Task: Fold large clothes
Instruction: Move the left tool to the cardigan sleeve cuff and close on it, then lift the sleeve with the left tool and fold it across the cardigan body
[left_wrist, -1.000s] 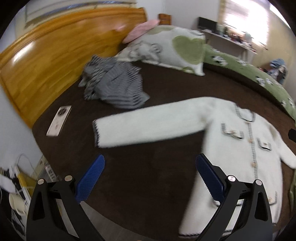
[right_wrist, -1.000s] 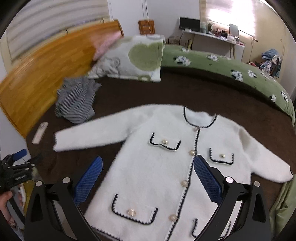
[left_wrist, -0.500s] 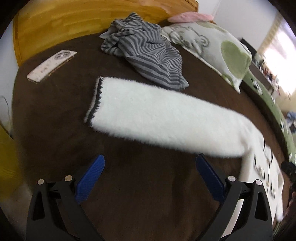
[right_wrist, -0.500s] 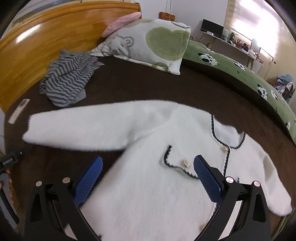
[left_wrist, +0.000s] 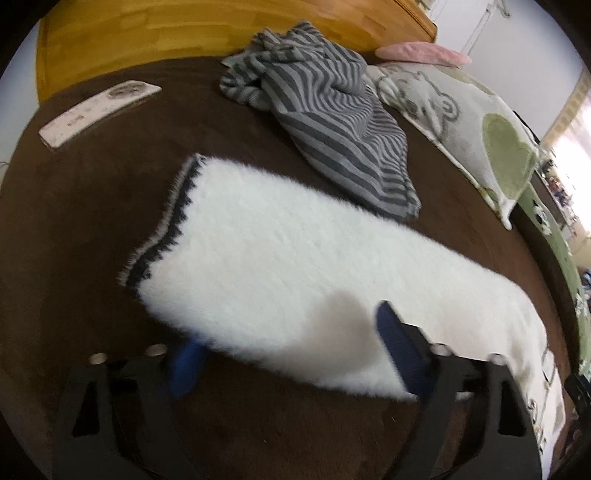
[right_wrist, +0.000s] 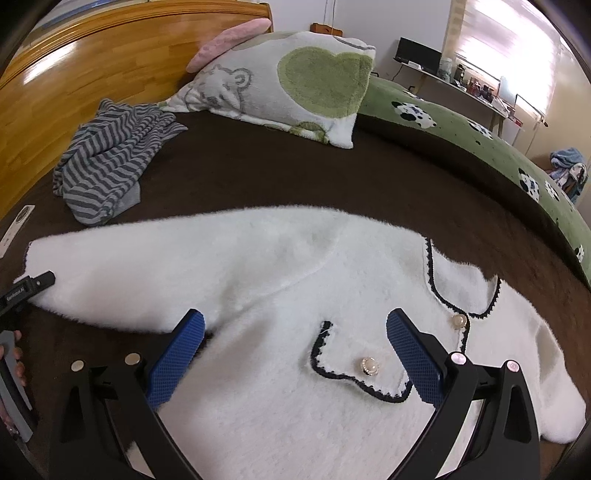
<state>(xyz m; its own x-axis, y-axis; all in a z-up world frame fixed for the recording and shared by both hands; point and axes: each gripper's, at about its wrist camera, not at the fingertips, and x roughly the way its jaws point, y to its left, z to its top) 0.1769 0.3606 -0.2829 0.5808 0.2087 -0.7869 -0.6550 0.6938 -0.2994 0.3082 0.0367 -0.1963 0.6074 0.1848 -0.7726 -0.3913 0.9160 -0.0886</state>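
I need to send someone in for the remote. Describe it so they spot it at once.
Start at the wooden headboard and look down to the brown bedspread at its foot. The remote lies flat there, left of the crumpled grey striped garment. It is the only hard, slim white bar among the soft fabrics.

Black right tool (right_wrist: 295, 354) frame, blue textured fingers (right_wrist: 177, 360), silver screws.

Both grippers' jaws spread wide
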